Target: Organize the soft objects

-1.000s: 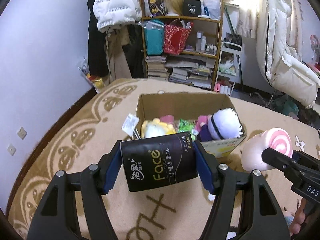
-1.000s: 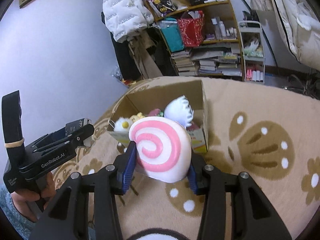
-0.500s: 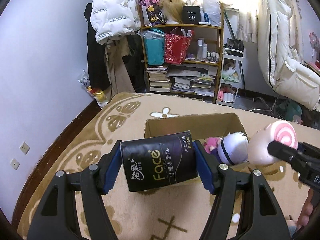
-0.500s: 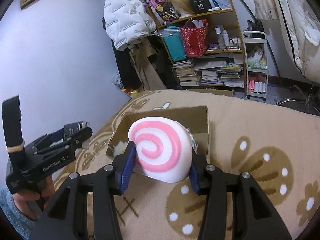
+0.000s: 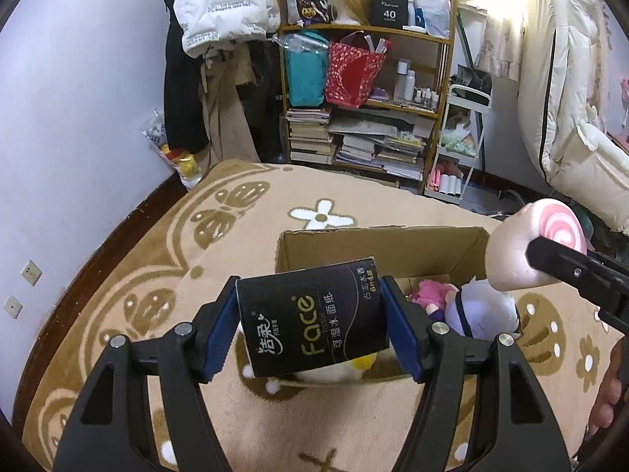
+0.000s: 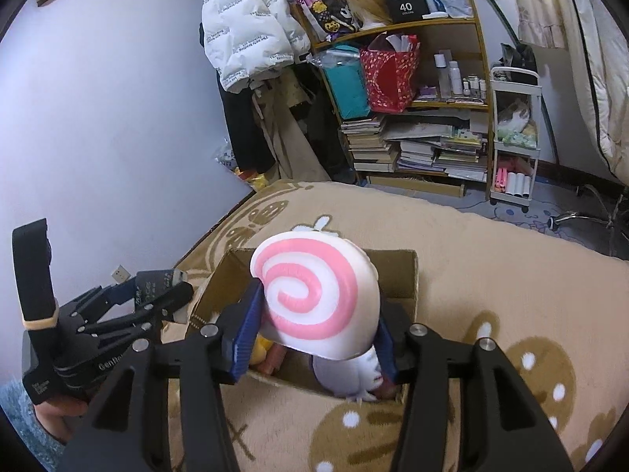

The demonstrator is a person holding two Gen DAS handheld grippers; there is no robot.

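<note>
**Two soft items held over the box**

Left gripper (image 5: 314, 330) clenched on a black tissue pack (image 5: 312, 320): soft, glossy wrapper, gold "Face" lettering and white script, pinched between blue pads, tilted slightly, held above the near-left part of an open cardboard box (image 5: 377, 242). Right gripper (image 6: 314, 330) clenched on a swirl plush (image 6: 314, 299): rounded, white, with a pink spiral on its flat face, held above the box's near-right part.

Inside the box, three toys partly visible: a pale lavender plush (image 5: 481, 310) at the right, a pink plush (image 5: 430, 291) beside it, a white-and-yellow plush (image 5: 346, 367) under the pack.

Below, a beige rug (image 5: 157, 275) with brown motifs and white flowers. Far side: a lavender wall (image 5: 78, 98), a wooden shelf (image 5: 393, 35) with stacked books, one teal bag (image 5: 304, 74) and one red bag (image 5: 355, 72), a white puffer jacket (image 5: 224, 4) hanging at the far left, a white cart (image 5: 460, 137) to the shelf's right.

One box, two held items.
</note>
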